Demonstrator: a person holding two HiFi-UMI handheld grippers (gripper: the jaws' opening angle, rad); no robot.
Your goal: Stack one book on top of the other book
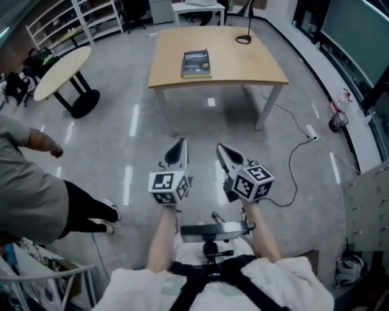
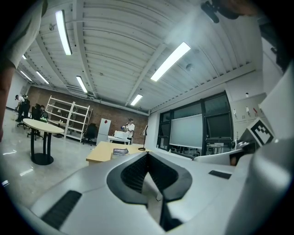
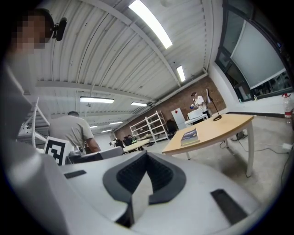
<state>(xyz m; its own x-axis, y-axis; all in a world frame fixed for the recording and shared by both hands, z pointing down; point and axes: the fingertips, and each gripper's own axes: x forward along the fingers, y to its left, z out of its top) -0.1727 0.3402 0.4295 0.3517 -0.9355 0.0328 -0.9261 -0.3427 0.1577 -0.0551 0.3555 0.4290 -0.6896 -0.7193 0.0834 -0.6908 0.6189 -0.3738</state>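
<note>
A dark-covered book lies flat on the light wooden table across the room. I cannot tell whether it is a single book or one lying on another. The left gripper view shows the book small and far off, and the right gripper view has the book near the table's edge. My left gripper and right gripper are held side by side over the floor, pointing level toward the table and well short of it. Both are shut with nothing between their jaws.
A person in grey stands close at my left. A round table is at the left and shelving stands behind it. A black lamp base sits on the wooden table. A cable runs over the floor at the right.
</note>
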